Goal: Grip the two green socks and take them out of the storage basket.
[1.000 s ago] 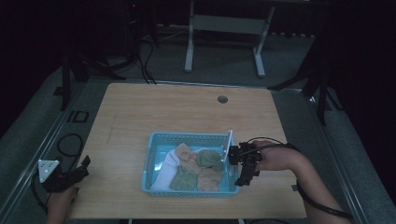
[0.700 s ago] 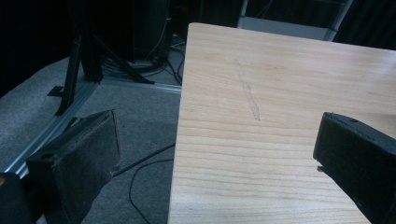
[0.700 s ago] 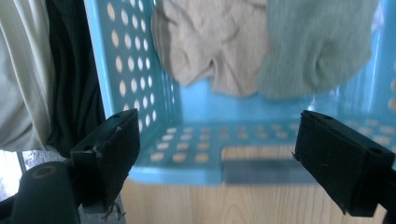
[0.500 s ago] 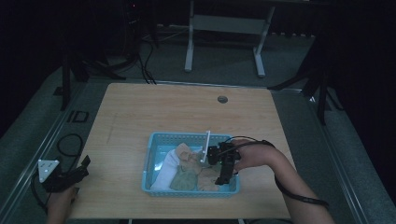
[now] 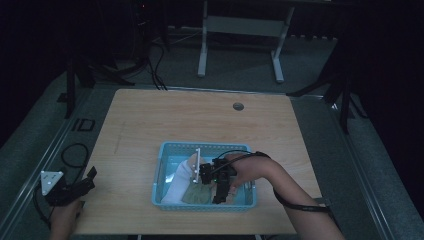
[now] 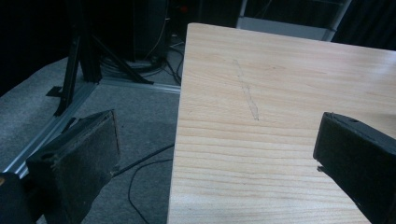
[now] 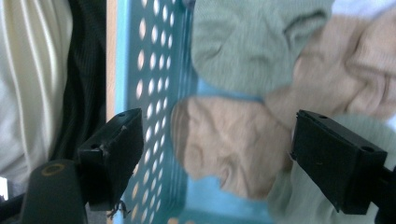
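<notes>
Hovering in blue basket (image 5: 165, 149), R claw (image 7: 217, 154) spread over crumpled tan sock (image 7: 229, 144); L claw (image 6: 215, 163) spread too.

A round grommet (image 5: 238, 106) sits at the wooden table's (image 5: 165, 120) one o'clock; a metal stand (image 5: 240, 30) rises beyond twelve.

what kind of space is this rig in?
Probably a lab or data-collection studio, not a home. A bare wooden table stands on grey carpet among dark metal stands and loose cables, with a second metal-framed bench behind. The right gripper works in a blue basket of cloth items.
</notes>
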`<action>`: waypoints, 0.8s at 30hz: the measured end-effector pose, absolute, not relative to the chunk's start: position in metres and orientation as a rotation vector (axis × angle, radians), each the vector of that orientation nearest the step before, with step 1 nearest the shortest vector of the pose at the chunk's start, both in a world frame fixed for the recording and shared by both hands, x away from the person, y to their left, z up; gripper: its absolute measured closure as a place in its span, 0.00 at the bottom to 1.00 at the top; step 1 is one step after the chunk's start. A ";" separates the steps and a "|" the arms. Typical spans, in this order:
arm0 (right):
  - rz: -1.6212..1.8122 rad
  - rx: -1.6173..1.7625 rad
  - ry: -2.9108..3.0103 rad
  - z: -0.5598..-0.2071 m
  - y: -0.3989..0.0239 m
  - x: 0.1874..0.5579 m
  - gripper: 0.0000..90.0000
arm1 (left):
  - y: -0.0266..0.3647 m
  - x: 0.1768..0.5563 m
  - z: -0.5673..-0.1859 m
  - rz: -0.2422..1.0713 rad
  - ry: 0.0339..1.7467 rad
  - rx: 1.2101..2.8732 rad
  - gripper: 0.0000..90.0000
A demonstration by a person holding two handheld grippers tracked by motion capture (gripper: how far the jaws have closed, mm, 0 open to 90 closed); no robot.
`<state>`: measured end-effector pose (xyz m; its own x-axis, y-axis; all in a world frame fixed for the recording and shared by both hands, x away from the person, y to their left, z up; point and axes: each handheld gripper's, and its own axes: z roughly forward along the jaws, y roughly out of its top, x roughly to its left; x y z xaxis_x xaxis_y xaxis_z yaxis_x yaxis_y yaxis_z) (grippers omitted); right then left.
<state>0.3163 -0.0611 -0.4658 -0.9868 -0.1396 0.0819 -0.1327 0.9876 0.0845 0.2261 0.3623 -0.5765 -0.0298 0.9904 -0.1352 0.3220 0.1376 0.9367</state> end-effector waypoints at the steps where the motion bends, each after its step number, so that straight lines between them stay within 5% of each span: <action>1: -0.120 0.214 -3.042 -0.467 -0.058 0.317 0.19 | 0.362 0.226 -0.576 0.936 1.514 1.333 0.01; 16: -0.064 0.273 -3.062 -0.493 -0.020 0.320 0.21 | 0.362 0.226 -0.576 0.933 1.510 1.336 0.01; 24: 0.004 0.260 -3.076 -0.510 -0.015 0.318 0.31 | 0.362 0.226 -0.576 0.930 1.510 1.336 0.01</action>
<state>0.3178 -0.0154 -0.5097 -0.9843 -0.1679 0.0546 -0.1680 0.9858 0.0019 0.2262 0.3624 -0.5765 -0.0236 0.9903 -0.1367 0.3228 0.1370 0.9365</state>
